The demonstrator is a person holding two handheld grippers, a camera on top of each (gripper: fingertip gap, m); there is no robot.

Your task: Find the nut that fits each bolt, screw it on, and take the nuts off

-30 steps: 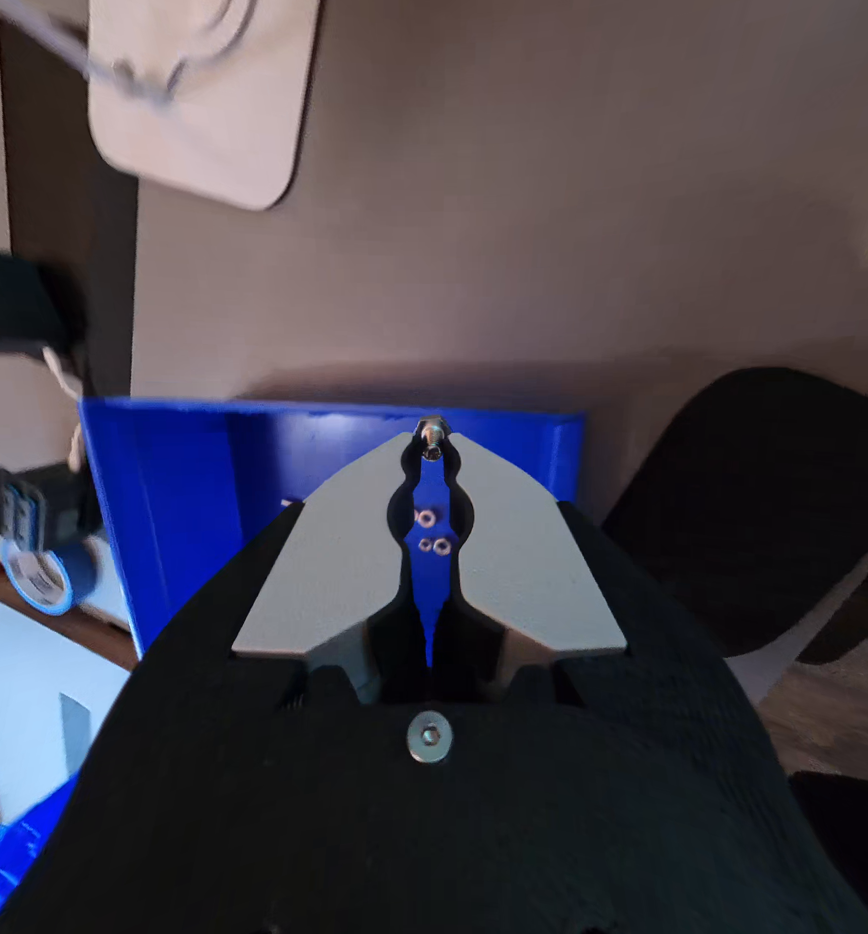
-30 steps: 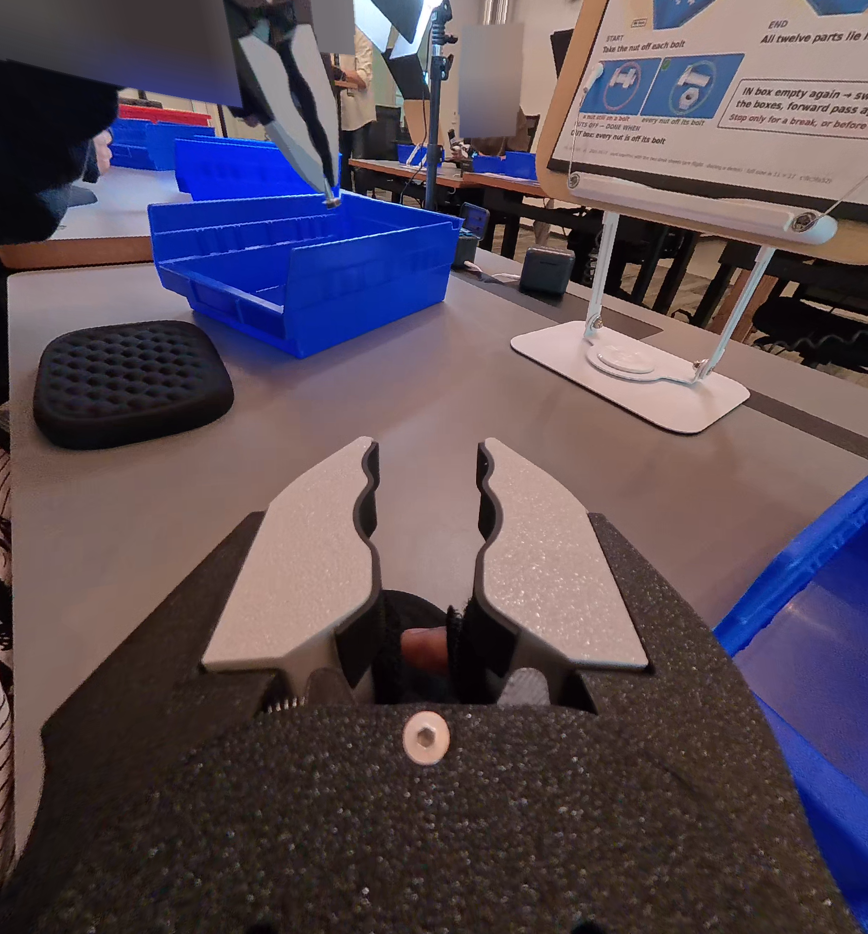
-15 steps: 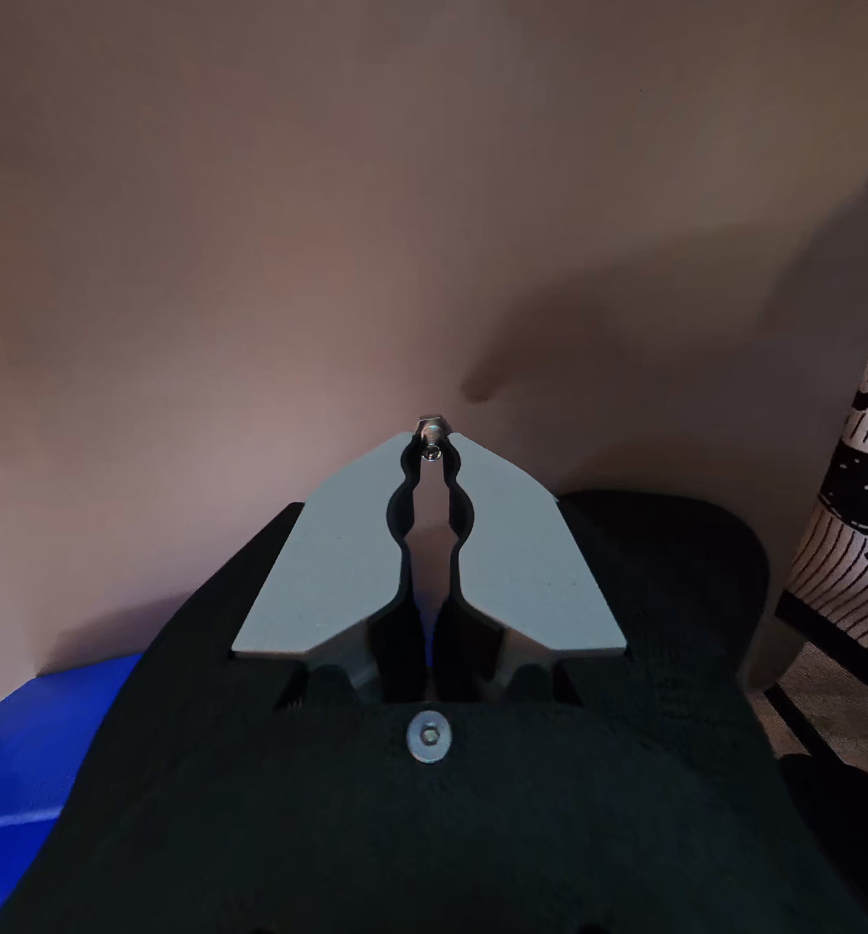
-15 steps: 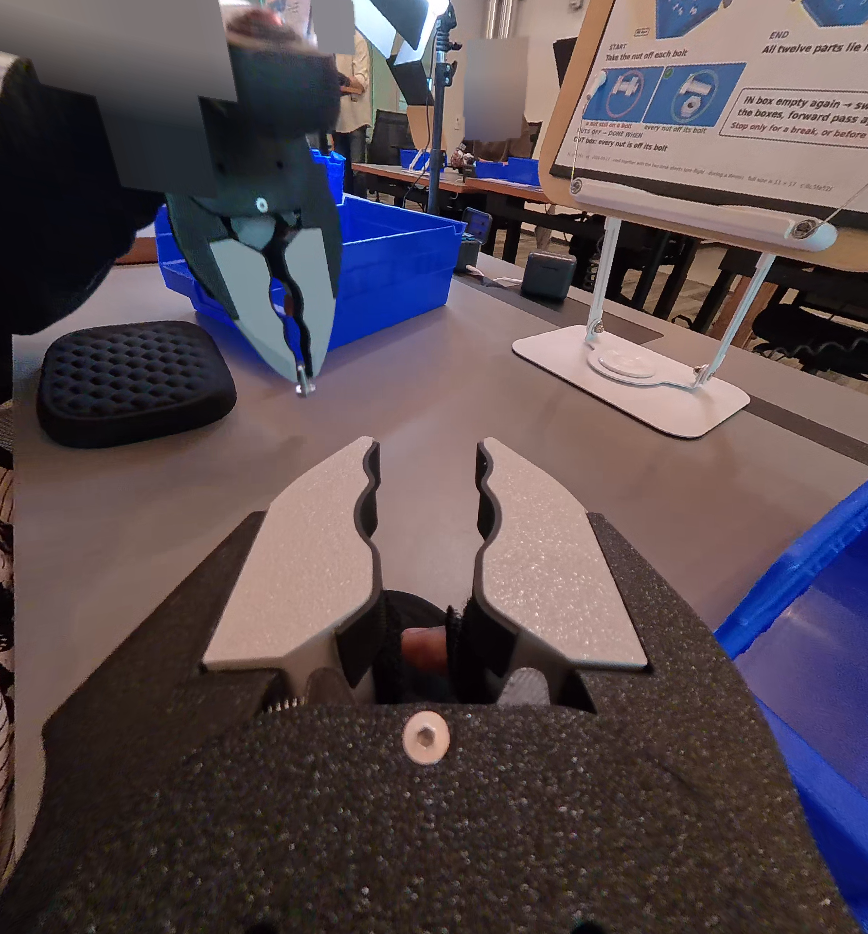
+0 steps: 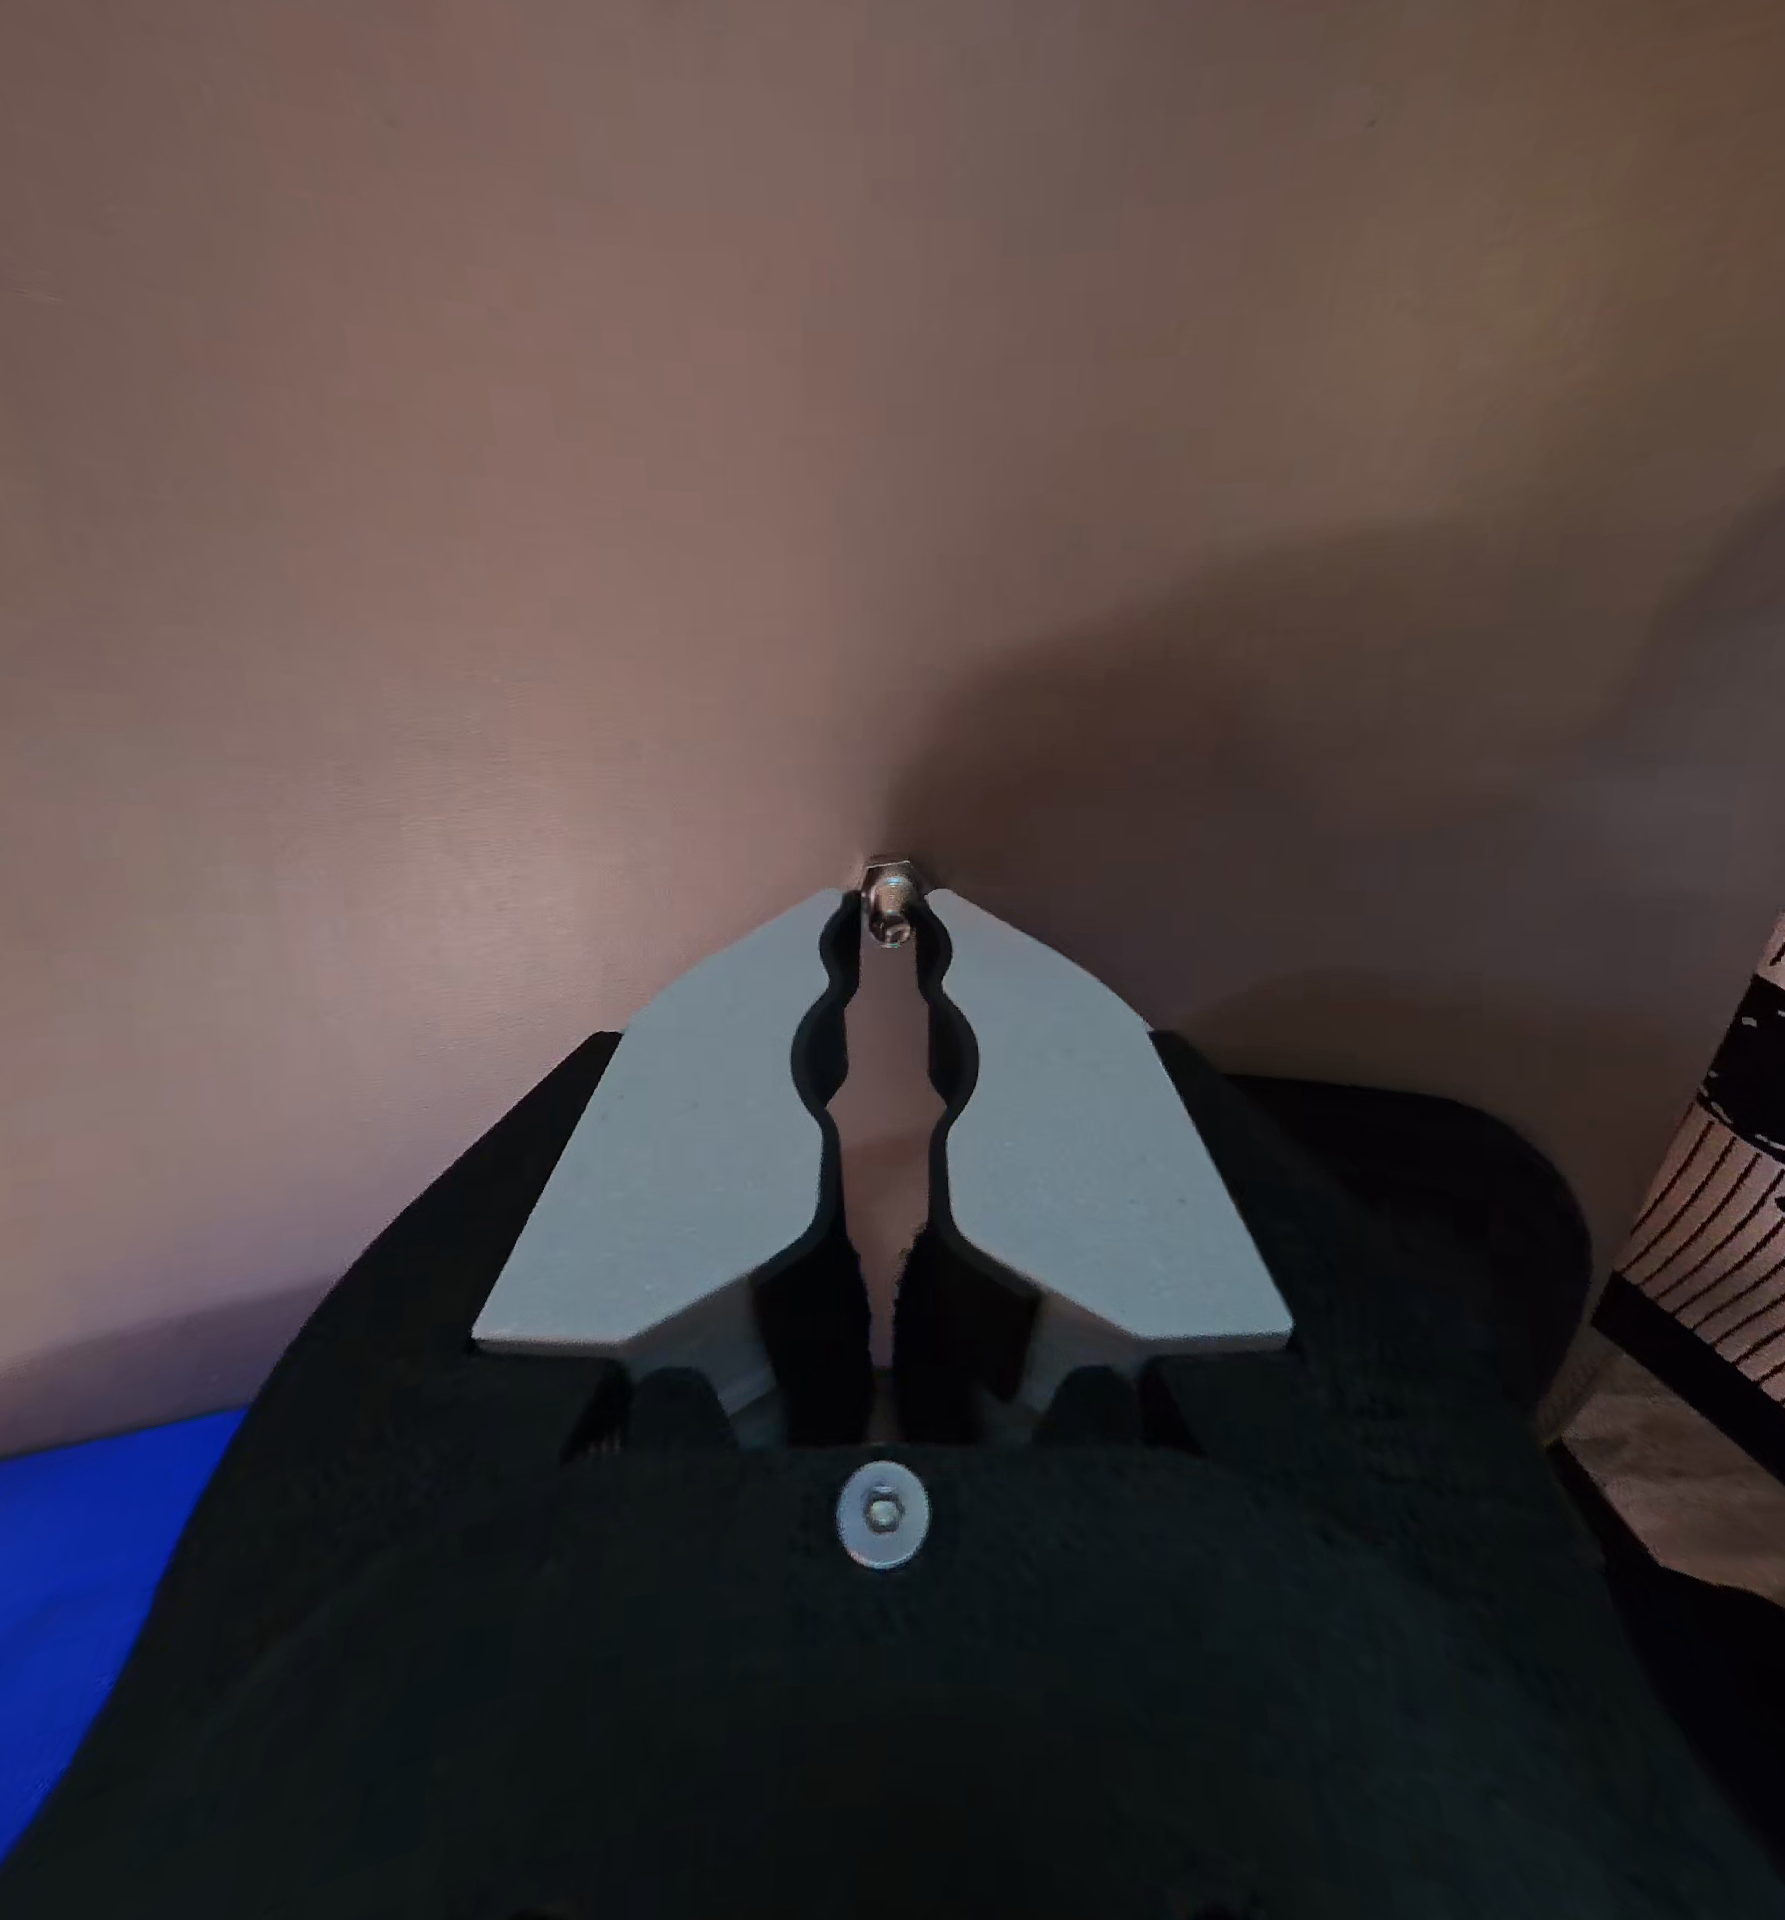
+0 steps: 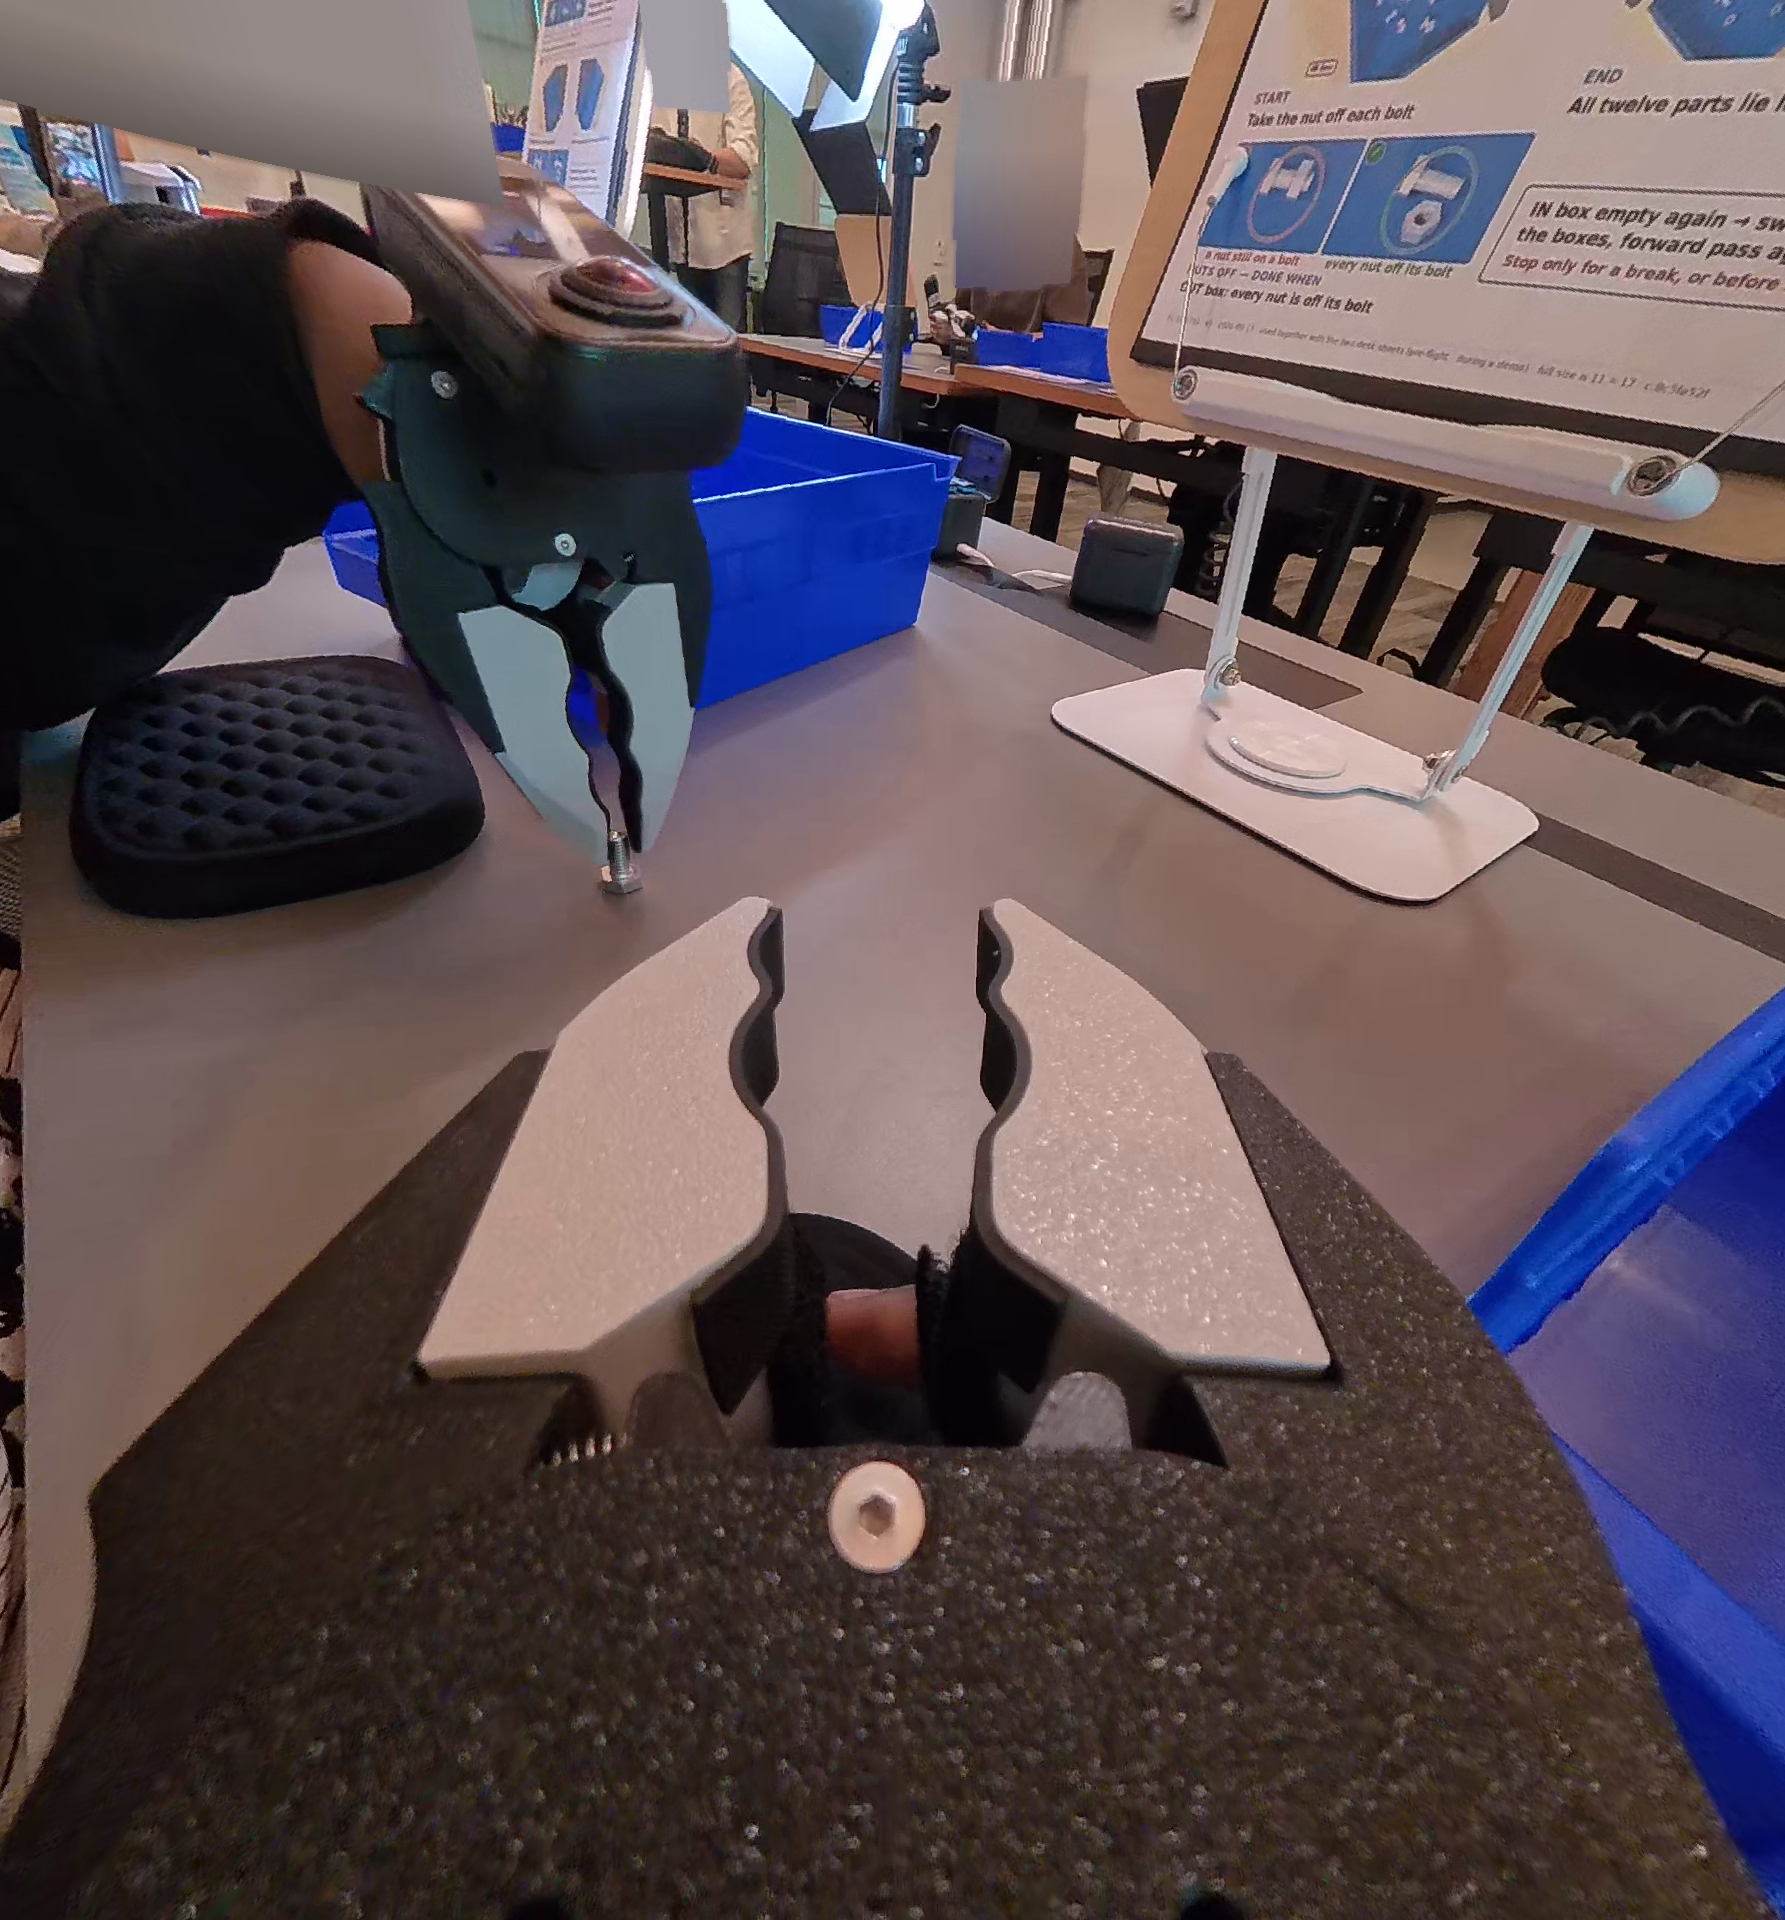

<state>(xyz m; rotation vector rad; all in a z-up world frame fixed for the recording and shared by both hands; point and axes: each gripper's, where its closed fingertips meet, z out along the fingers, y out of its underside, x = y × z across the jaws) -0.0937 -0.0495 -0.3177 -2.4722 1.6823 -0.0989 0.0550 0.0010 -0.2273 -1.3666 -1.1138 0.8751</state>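
One bolt (image 6: 620,869) with a nut already on it is pinched at the tips of the left gripper (image 6: 613,831), its lower end touching or almost touching the grey table (image 6: 919,831). The right gripper (image 6: 875,935) waits just beside it, jaws spread and empty. The nut seems not yet removed, so unscrewing it is left to do.

Pad (image 6: 264,774) left on table (image 6: 971,831), bin (image 6: 815,561) behind, stand (image 6: 1303,769) right
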